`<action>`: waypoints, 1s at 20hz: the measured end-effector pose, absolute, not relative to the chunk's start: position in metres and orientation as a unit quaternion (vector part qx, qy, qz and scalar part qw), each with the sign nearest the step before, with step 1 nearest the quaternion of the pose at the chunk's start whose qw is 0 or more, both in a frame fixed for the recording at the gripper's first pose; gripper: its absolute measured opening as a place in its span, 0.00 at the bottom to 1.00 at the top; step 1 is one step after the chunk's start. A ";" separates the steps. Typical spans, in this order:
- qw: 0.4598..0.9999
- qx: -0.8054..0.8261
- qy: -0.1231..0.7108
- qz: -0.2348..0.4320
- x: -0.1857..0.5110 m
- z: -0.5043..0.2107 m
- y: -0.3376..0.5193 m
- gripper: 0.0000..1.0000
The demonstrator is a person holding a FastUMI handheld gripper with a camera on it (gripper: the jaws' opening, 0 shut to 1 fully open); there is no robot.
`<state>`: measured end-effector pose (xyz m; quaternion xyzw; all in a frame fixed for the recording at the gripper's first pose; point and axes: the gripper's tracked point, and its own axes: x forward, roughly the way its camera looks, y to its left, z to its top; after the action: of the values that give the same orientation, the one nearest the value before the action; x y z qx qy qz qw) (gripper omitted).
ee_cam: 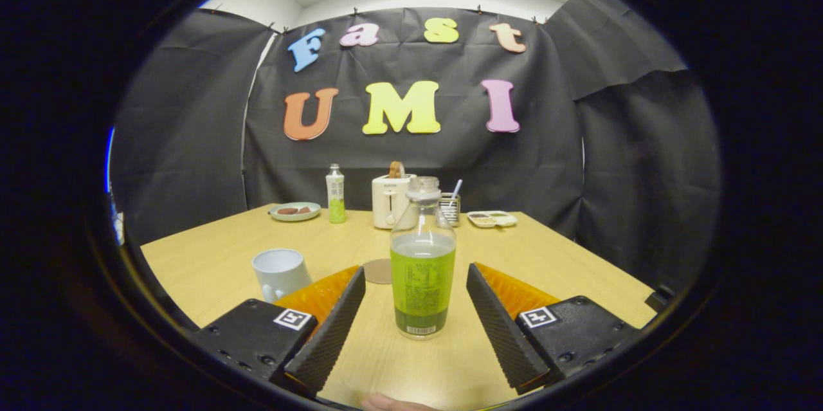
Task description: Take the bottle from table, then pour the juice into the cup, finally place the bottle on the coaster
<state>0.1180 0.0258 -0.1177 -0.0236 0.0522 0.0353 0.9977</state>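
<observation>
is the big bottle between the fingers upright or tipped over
Upright. The bottle stands on its base on the table, cap at the top, liquid level flat. The gripper is open, its fingers clear of the bottle.

Far table edge: plate (295, 211), small bottle (335, 194), toaster (391, 200), tray (492, 219).

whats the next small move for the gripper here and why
Probably close the fingers on the bottle. The gripper is open, and the bottle stands upright on the table between its two fingers, with a gap on each side, so nothing holds it yet. It must be gripped before it can be carried to the cup just beyond the left finger.
</observation>
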 end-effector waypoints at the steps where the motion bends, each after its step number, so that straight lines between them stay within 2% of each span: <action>1: 0.998 -0.023 0.051 0.034 0.124 -0.122 0.026 1.00; 12: 0.999 -0.027 0.018 0.006 0.180 -0.123 0.018 1.00; 16: 0.999 -0.022 0.026 0.009 0.181 -0.121 0.020 0.82; 20: 1.000 -0.023 0.011 0.007 0.168 -0.111 0.019 0.81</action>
<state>0.1676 0.0187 -0.1111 -0.0232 0.0115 0.0070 0.9996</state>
